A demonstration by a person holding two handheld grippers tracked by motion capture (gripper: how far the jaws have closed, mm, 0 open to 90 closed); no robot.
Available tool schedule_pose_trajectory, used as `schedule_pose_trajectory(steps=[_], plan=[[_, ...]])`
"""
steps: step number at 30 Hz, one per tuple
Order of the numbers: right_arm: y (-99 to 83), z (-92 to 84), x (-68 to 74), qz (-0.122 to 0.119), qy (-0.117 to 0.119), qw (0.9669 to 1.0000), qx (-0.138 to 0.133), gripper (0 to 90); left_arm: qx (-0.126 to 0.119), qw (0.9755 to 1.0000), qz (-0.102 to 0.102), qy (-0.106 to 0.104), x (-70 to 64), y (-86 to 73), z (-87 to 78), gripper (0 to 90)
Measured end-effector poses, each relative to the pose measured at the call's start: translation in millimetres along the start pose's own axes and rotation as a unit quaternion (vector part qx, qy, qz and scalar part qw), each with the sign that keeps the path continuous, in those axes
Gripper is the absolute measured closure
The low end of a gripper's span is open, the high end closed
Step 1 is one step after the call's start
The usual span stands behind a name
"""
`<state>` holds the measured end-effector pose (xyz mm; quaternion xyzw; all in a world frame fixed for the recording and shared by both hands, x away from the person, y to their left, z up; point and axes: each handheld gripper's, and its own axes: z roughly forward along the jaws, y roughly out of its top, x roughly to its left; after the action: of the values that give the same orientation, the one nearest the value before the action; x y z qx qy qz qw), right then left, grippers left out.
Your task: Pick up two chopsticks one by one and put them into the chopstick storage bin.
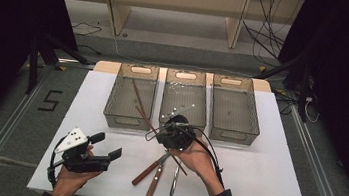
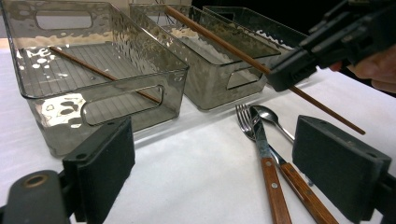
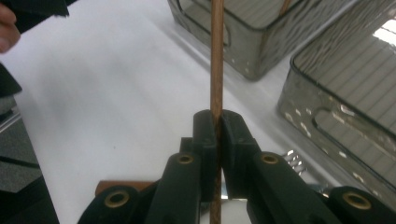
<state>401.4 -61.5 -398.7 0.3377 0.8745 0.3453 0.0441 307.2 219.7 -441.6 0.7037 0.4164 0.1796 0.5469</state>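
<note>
Right gripper (image 1: 169, 127) is clamped on a wooden chopstick (image 3: 216, 56), jaws pinched tight on its shaft, stick lifted clear of the table (image 1: 266, 154) and running forward-left from the jaws with its far tip over the near rim of the left bin (image 1: 131, 95). Looks like the sorting step: carry this chopstick to the bin that already holds its mate. A second chopstick (image 2: 100, 72) lies inside that left bin. Next move probably needs the stick brought further over the bin and lowered, lined up with the bin's length so it doesn't catch the rim, then released. Just below and behind the right gripper, on the table: one fork (image 2: 243, 119), one spoon (image 2: 271, 116), one wooden-handled knife (image 2: 268, 168), with a second wooden handle (image 2: 303, 193) alongside. Ahead of it, three clear bins in a row: left, middle bin (image 1: 185, 97), right bin (image 1: 234, 105). Left gripper (image 1: 103, 147) sits well off to the side, jaws wide apart, holding nothing. Count: two chopsticks, three bins, two grippers.
</note>
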Motion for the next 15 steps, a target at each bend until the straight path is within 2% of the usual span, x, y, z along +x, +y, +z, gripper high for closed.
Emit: schedule_pose_trajectory(steps=[15], plan=[[36.5,3.3,-4.2,0.019,0.008,0.9991,-0.038,85.5,0.0,1.0,-0.001,-0.001,-0.7,0.0,0.4,12.7]])
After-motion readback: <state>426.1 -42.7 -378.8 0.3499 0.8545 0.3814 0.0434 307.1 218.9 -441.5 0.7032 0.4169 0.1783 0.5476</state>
